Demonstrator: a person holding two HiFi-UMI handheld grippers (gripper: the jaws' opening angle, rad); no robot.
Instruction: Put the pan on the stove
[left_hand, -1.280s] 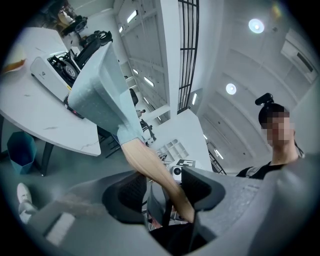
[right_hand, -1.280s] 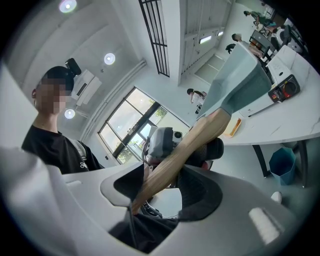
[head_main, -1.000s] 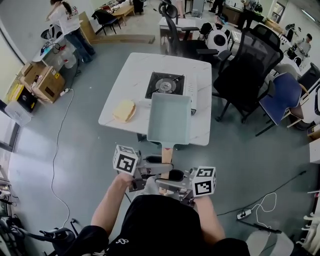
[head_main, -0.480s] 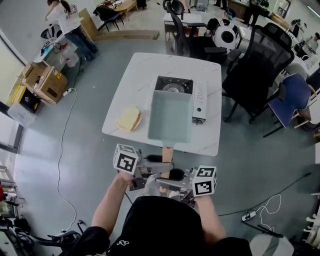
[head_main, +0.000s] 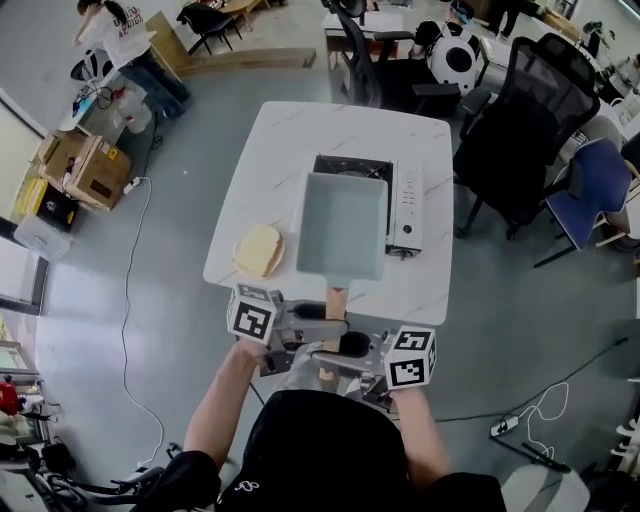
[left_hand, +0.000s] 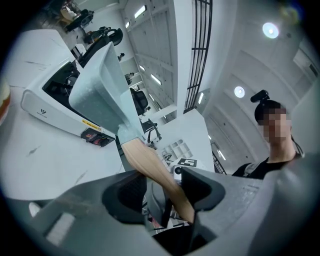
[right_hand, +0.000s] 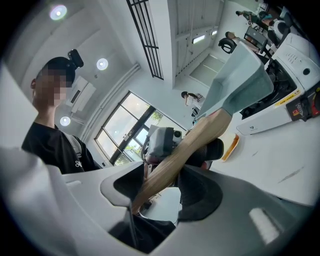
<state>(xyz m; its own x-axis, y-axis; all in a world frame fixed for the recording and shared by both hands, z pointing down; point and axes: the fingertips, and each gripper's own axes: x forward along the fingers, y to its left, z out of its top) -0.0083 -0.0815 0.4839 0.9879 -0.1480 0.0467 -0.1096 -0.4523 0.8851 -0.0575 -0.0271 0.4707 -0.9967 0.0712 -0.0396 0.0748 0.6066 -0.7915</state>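
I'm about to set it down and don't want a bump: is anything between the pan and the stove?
Nothing visible does. The pan, gripped by its handle in the left tongs and right tongs, is over the stove; its visible part is bare. The yellow object lies apart, to the left.

Head view looks steeply down on the table (head_main: 270, 160). Both gripper views look closely along the pan handle (left_hand: 150, 167), sharing the stove (left_hand: 45, 107).

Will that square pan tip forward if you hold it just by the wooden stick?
Probably front-heavy: the pan is a wide tray far beyond its thin wooden handle, perhaps why both the left tool and right tool clamp it. It looks stiff; its flat sides show no sag. The smooth handle might twist in a loose grip.
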